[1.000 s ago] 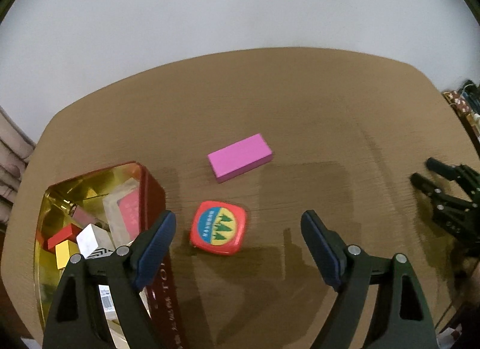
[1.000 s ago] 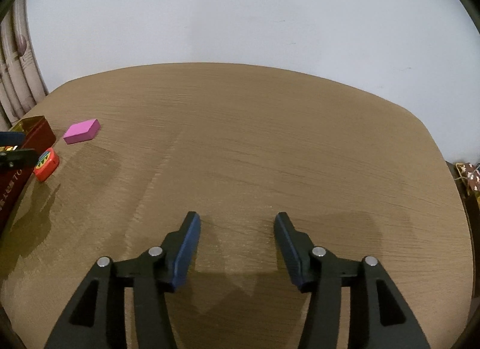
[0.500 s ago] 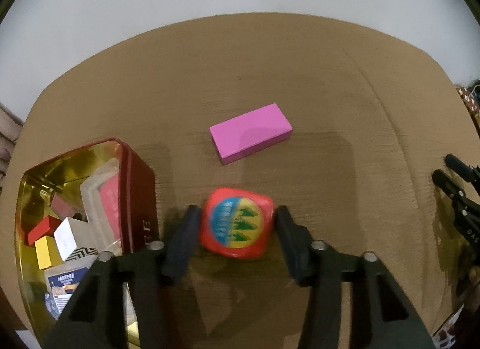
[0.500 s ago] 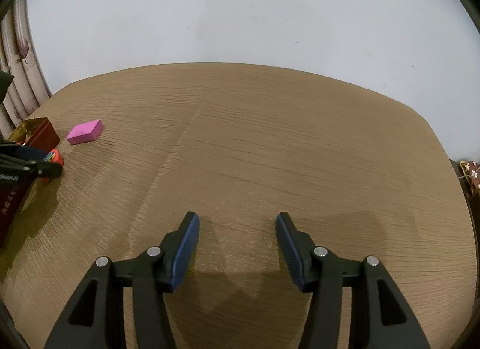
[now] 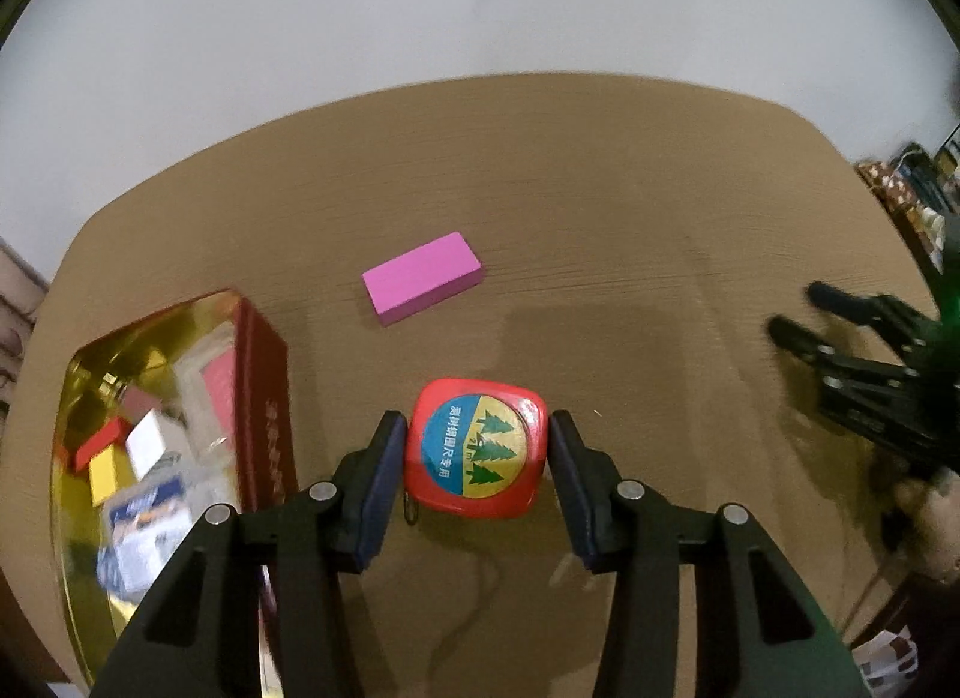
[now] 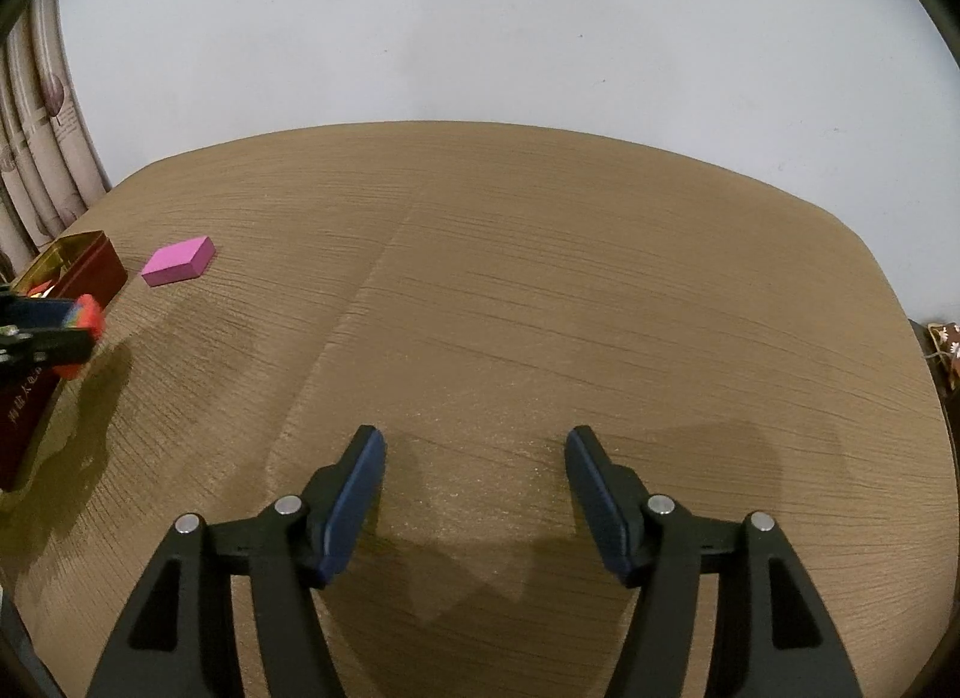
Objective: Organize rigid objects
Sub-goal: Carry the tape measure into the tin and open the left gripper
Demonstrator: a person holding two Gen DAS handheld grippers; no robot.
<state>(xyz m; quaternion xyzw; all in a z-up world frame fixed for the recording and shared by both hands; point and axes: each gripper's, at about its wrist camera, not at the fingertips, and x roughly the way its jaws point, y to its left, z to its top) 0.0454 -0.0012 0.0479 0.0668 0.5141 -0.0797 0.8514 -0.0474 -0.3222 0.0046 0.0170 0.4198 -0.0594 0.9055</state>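
My left gripper (image 5: 477, 446) is shut on a red tape measure (image 5: 475, 447) with a blue and yellow tree label, held a little above the table. A pink block (image 5: 423, 276) lies flat on the wooden table (image 5: 600, 230) beyond it. A red tin box (image 5: 264, 392) with a gold inside stands at the left and holds several blocks and cards. My right gripper (image 6: 474, 470) is open and empty over the table's near middle. In the right wrist view the pink block (image 6: 179, 260), the tin (image 6: 84, 272) and the held tape measure (image 6: 89, 314) show at far left.
The right gripper also shows at the right edge of the left wrist view (image 5: 864, 350). A white wall rises behind the table. Curtains (image 6: 36, 158) hang at the far left. Clutter (image 5: 918, 188) sits off the table's right edge.
My left gripper came down around the tape measure, closed on it and lifted it off the table. The right gripper has barely moved.
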